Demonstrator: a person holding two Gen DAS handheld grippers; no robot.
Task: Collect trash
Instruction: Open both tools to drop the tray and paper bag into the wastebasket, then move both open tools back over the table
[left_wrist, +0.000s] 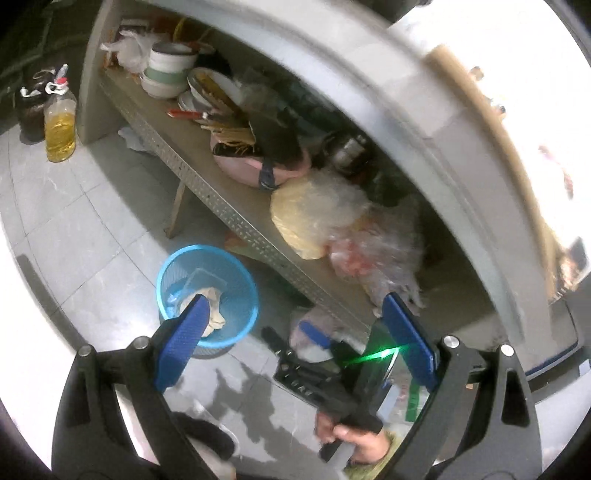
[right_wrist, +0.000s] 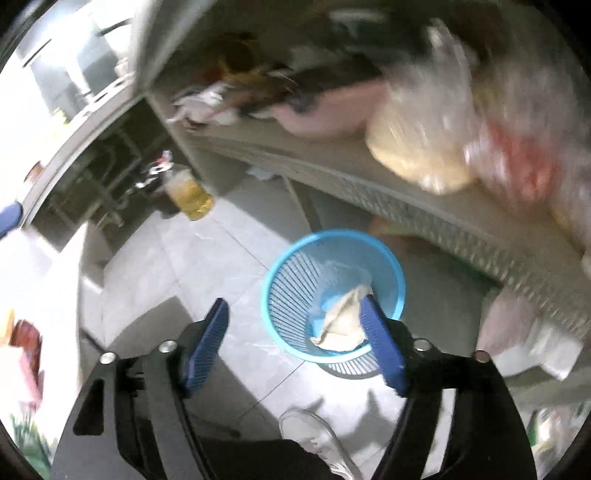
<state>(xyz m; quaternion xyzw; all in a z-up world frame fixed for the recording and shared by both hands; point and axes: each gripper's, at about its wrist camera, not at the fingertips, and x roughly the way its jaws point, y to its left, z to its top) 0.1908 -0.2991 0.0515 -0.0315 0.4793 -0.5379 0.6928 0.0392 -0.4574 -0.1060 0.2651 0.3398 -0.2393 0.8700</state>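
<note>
A round blue mesh waste basket (left_wrist: 240, 269) (right_wrist: 332, 234) stands on the grey tiled floor in front of a low shelf. Inside it lie a crumpled beige paper (right_wrist: 341, 321) (left_wrist: 216, 317) and a clear plastic container (left_wrist: 205, 278) (right_wrist: 343, 273). My left gripper (left_wrist: 295, 297) is open and holds nothing; its left pad overlaps the basket in the view. My right gripper (right_wrist: 293, 301) is also open and empty, raised above the basket with its right pad in front of the paper. A hand (left_wrist: 354, 439) holding the right gripper's handle shows low in the left wrist view.
A shelf with a perforated metal edge (left_wrist: 236, 225) (right_wrist: 424, 206) carries plastic bags (left_wrist: 321, 218), a pink basin (left_wrist: 251, 170) and stacked bowls (left_wrist: 166, 70). An oil bottle (left_wrist: 61, 125) (right_wrist: 192, 195) stands on the floor. A white shoe (right_wrist: 314, 435) is below; more bags (right_wrist: 517, 332) lie under the shelf.
</note>
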